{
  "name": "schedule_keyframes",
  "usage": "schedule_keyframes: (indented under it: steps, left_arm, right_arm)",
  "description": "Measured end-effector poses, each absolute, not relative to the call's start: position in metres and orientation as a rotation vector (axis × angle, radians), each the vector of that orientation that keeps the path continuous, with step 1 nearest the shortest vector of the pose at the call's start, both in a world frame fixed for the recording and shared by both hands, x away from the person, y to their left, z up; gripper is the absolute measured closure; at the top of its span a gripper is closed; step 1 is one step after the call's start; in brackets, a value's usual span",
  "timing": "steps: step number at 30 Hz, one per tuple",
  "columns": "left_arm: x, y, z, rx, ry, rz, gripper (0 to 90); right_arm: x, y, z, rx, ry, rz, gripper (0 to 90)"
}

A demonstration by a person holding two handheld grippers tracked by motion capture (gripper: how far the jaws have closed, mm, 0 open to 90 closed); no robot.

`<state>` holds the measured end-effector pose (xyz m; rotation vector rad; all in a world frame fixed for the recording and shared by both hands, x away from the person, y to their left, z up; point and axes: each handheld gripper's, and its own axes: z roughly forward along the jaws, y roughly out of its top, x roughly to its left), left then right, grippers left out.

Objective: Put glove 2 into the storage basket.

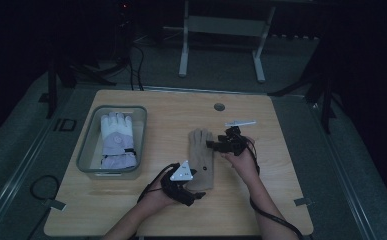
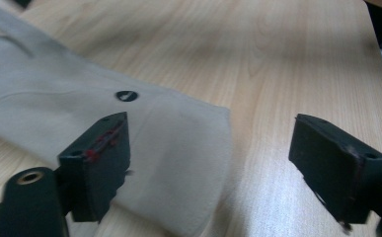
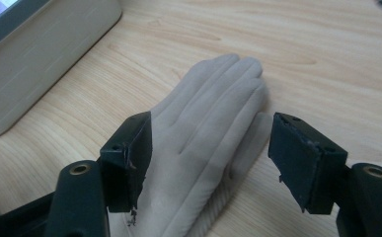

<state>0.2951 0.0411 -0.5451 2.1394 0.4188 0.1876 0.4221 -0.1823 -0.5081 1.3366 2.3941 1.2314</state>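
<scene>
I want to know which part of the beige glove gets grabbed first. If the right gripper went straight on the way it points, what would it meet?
Probably the beige glove: its finger end lies between and just ahead of the right gripper, whose fingers stand apart. Depth is hard to judge.

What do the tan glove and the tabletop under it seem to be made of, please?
Tan glove: probably soft matte fabric, perhaps fleece or suede-like; it creases and has ribbed stitching. Tabletop: light wood or wood-look laminate, smooth, with visible grain.
</scene>
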Motion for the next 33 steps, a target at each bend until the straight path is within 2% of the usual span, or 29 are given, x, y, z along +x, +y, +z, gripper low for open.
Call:
schedule_keyframes:
  steps: [6, 19, 22, 27, 33]
  left_arm:
    - [0.303, 0.037, -0.551, 2.18, 0.408, 0.161, 24.3]
    - [0.317, 0.038, -0.56, 2.24, 0.405, 0.098, 37.7]
    - [0.32, 0.039, -0.561, 2.243, 0.409, 0.083, 39.2]
    - [0.32, 0.037, -0.561, 2.256, 0.403, 0.093, 39.7]
    - [0.317, 0.033, -0.561, 2.289, 0.381, 0.141, 39.5]
  right_arm:
    - [0.43, -0.178, -0.524, 1.418, 2.41, 1.242, 29.5]
    - [0.436, -0.172, -0.551, 1.458, 2.464, 1.195, 30.9]
    - [0.435, -0.169, -0.552, 1.43, 2.471, 1.186, 36.4]
    - [0.434, -0.164, -0.551, 1.376, 2.53, 1.174, 55.2]
    - [0.426, -0.154, -0.546, 1.212, 2.542, 1.121, 67.3]
